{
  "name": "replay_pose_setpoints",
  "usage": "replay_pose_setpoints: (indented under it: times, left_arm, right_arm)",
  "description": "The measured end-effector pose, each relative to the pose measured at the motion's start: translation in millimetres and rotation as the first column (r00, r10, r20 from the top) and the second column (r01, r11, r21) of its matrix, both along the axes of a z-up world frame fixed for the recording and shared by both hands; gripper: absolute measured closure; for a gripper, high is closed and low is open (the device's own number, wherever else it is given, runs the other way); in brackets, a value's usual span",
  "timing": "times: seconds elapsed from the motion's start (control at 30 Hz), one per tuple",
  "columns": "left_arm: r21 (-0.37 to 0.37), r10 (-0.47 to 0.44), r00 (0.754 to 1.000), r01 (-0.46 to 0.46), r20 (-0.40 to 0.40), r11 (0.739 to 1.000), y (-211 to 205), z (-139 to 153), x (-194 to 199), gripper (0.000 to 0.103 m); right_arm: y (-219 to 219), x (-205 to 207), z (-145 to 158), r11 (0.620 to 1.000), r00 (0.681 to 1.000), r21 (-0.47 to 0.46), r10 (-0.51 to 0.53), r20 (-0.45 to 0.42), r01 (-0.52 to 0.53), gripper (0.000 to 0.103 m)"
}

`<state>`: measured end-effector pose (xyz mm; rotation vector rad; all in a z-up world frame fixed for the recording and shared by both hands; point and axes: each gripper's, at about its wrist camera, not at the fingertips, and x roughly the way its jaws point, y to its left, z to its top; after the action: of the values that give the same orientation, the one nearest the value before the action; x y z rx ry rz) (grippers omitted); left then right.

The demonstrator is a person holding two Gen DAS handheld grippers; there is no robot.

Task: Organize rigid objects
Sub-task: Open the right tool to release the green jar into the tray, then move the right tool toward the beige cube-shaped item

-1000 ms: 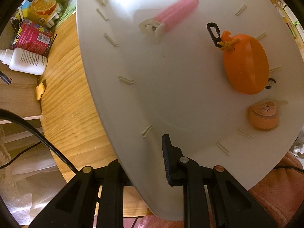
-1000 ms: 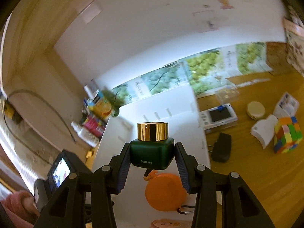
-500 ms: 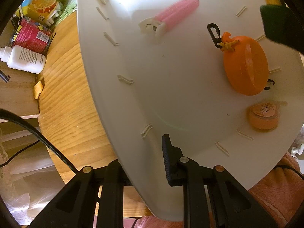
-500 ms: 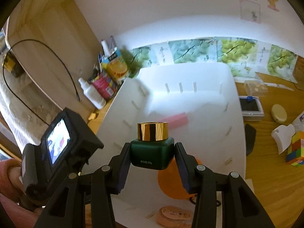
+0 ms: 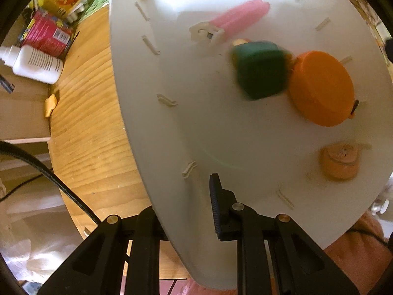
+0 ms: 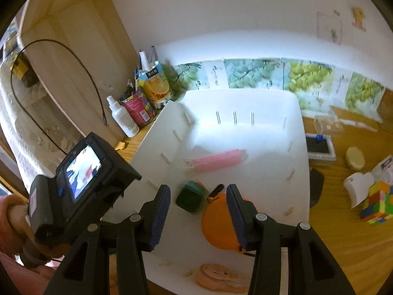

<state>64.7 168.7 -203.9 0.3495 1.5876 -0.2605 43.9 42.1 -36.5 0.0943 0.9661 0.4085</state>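
From the left wrist, the left gripper (image 5: 186, 211) is clenched on the near wall of the white bin (image 5: 152, 147), one finger outside and one inside. The bin is smooth plastic with small slot ribs along its walls. On its floor lie a pink ribbed tube (image 5: 235, 19) with a white clip end, a blurred green jar (image 5: 260, 70) touching an orange disc (image 5: 321, 87), and a peach roll (image 5: 340, 162) apart near the right wall. The middle of the floor is bare. The bin stands on a grained wood table (image 5: 86, 127), close to its rounded edge. From the right wall's side, the right wrist view shows the right gripper (image 6: 199, 211) released, jaws apart and empty above the bin (image 6: 157, 147); the jar (image 6: 190, 196) lies below, just left of the disc (image 6: 218, 226). The tube (image 6: 216, 163) lies farther in, the roll (image 6: 218, 277) nearest. Right of the bin, the table (image 6: 343, 245) holds a colourful cube (image 6: 375, 204).
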Motion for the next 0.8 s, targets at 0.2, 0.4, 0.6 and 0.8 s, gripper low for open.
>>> replay_pose_setpoints:
  times: [0.2,0.4,0.6,0.8]
  left_arm:
    - [-0.015,0.042,0.999,-0.042,0.021,0.999,6,3,5,0.081]
    - [-0.041,0.088,0.996,-0.087,0.034,0.995,16,4,9,0.081]
    - [-0.042,0.120,0.991,-0.117,0.056,0.992,24,4,7,0.081]
    - [-0.032,0.184,0.980,-0.181,0.080,0.983,24,6,2,0.081]
  right_arm:
    - [-10,-17,13,0.997,0.994,-0.063,0.041,0.100,-0.034,0.041]
    - [-31,-30,23,0.993,0.988,-0.114,0.055,0.145,-0.039,0.032]
    - [-54,-43,23,0.976,0.987,-0.205,0.105,0.119,-0.079,0.032]
    - [-77,-52,25,0.935,0.973,-0.313,0.207,0.106,-0.165,0.025]
